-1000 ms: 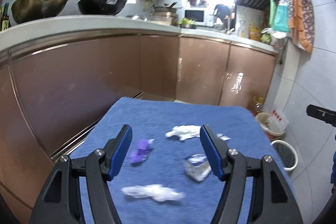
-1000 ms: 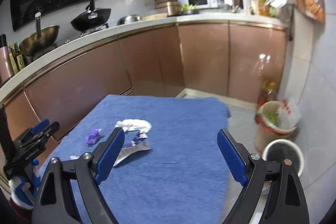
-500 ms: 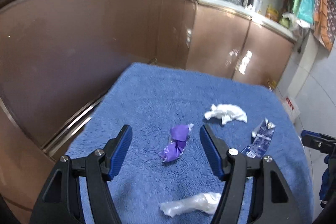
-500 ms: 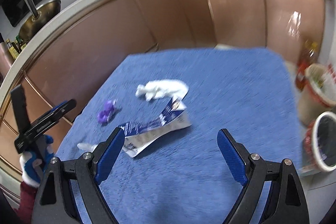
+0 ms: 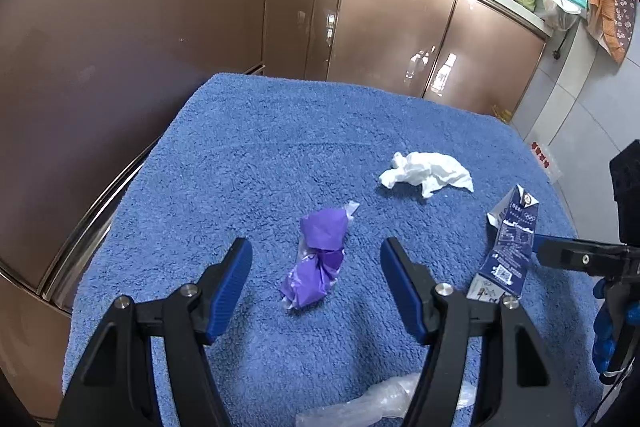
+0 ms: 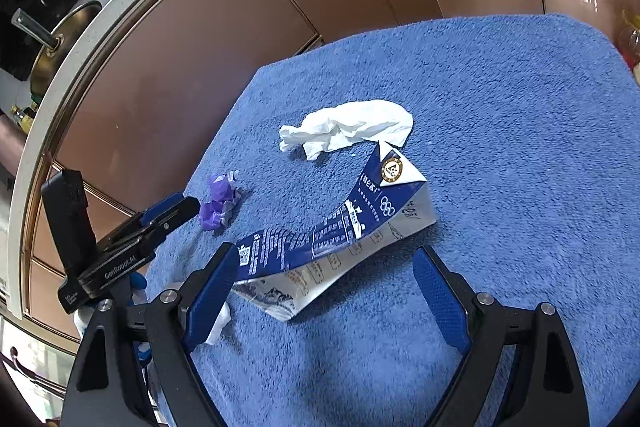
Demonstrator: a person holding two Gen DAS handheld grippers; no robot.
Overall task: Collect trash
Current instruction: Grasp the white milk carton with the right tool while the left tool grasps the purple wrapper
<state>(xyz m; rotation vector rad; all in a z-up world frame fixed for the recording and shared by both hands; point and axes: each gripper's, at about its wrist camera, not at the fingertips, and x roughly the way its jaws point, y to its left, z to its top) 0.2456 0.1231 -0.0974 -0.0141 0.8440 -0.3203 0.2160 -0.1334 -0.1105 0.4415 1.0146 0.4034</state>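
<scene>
On the surface (image 5: 248, 147), wrapper (image 5: 316, 259) lies left of the carton (image 5: 508, 251); tissue (image 5: 428, 173) sits behind both; plastic scrap (image 5: 360, 407) lies nearest, before the wrapper.

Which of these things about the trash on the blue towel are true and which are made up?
1. The purple wrapper lies between the open fingers of the left gripper. True.
2. The right gripper is squeezing the white tissue. False: it is open, with the flattened blue milk carton lying between its fingers, and the tissue lies farther off.
3. The tissue is stuffed inside the carton. False: it lies on the blue towel beside the carton's top end.
4. A clear plastic scrap lies near the left gripper's base. True.
5. The towel is red. False: it is blue.
</scene>
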